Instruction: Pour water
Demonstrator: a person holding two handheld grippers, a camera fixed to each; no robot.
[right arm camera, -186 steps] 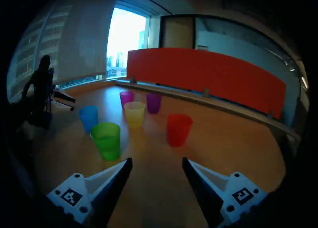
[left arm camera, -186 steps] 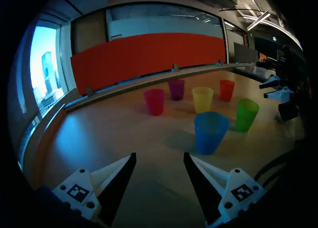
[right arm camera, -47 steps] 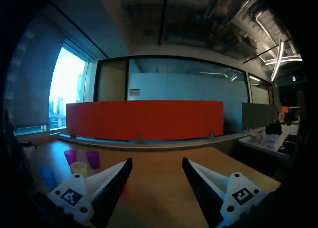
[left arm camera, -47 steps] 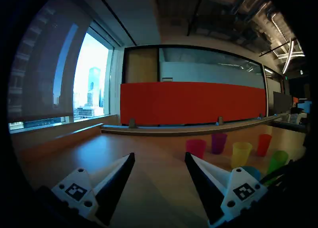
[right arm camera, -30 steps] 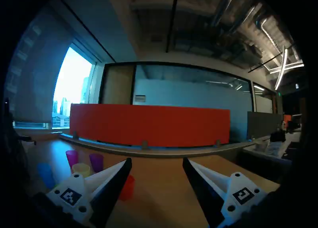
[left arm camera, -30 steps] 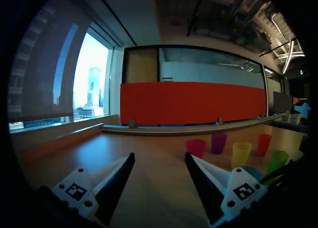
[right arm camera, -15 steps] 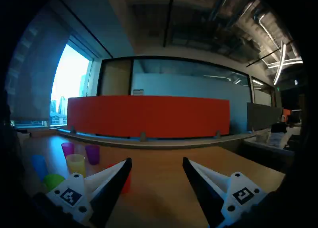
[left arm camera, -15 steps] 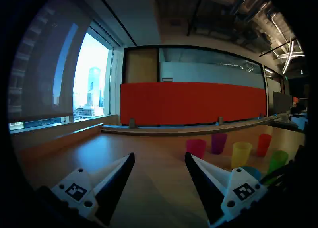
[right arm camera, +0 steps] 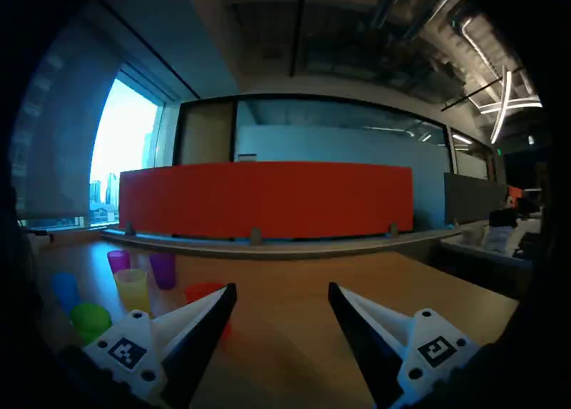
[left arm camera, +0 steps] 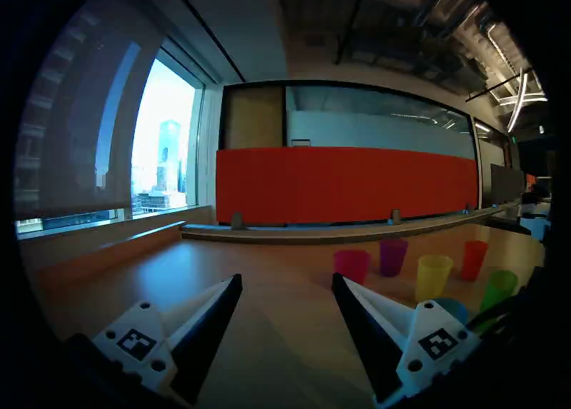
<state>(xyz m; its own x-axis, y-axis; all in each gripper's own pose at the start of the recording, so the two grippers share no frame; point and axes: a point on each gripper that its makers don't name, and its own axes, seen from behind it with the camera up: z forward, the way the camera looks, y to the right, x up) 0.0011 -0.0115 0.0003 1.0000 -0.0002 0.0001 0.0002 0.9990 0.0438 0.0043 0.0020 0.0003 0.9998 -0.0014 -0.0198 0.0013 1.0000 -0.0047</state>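
A wooden table (left arm camera: 250, 260) is bounded by a red partition (left arm camera: 342, 184) (bright window (left arm camera: 163, 159) beside it); left gripper (left arm camera: 285, 276) and right gripper (right arm camera: 282, 286) are held apart, empty.

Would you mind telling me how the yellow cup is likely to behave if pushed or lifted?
The yellow cup looks like thin translucent plastic, so probably light and squeezable. Tapering to a narrower base, it may tip if pushed high, or slide on the smooth table.
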